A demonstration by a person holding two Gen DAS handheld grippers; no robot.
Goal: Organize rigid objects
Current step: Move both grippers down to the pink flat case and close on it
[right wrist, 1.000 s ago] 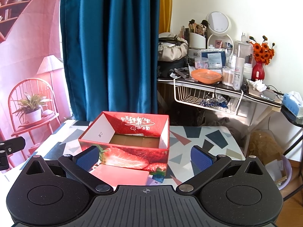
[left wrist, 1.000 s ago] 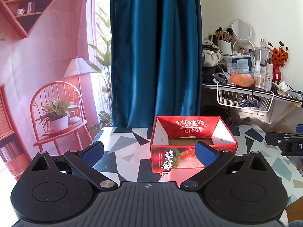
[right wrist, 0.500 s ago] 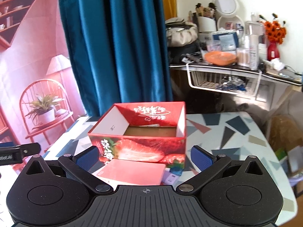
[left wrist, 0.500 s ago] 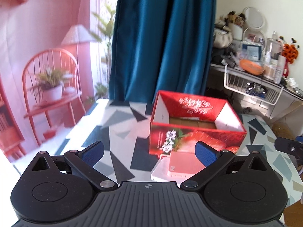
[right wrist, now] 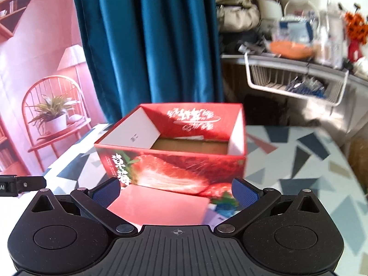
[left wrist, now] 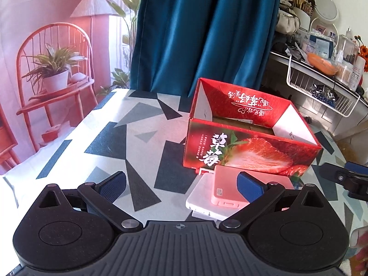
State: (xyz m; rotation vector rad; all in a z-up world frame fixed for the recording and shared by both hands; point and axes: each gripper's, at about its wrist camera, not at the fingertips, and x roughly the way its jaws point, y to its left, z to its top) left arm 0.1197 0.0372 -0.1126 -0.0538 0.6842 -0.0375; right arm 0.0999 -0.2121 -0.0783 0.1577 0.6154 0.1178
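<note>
An open red strawberry box (left wrist: 250,135) stands on the patterned table (left wrist: 119,138); it also shows in the right wrist view (right wrist: 174,151). In front of it a flat pink box (left wrist: 227,188) lies on a flat white box (left wrist: 200,200). My left gripper (left wrist: 181,186) is open and empty, above the table to the left of the stack. My right gripper (right wrist: 176,194) is open and empty, with the pink box (right wrist: 158,207) below and between its fingers. A small box with a blue-and-green print (right wrist: 224,203) peeks out beside the pink one.
A teal curtain (left wrist: 207,30) hangs behind the table. A cluttered white shelf with a wire basket (left wrist: 322,87) stands at the right. A red chair with a potted plant (left wrist: 55,76) is at the left. The right gripper's tip (left wrist: 345,177) shows at the left view's right edge.
Both grippers have tilted down and moved closer to the table and box. The pink and white flat boxes have come into fuller view. Both stay open.
</note>
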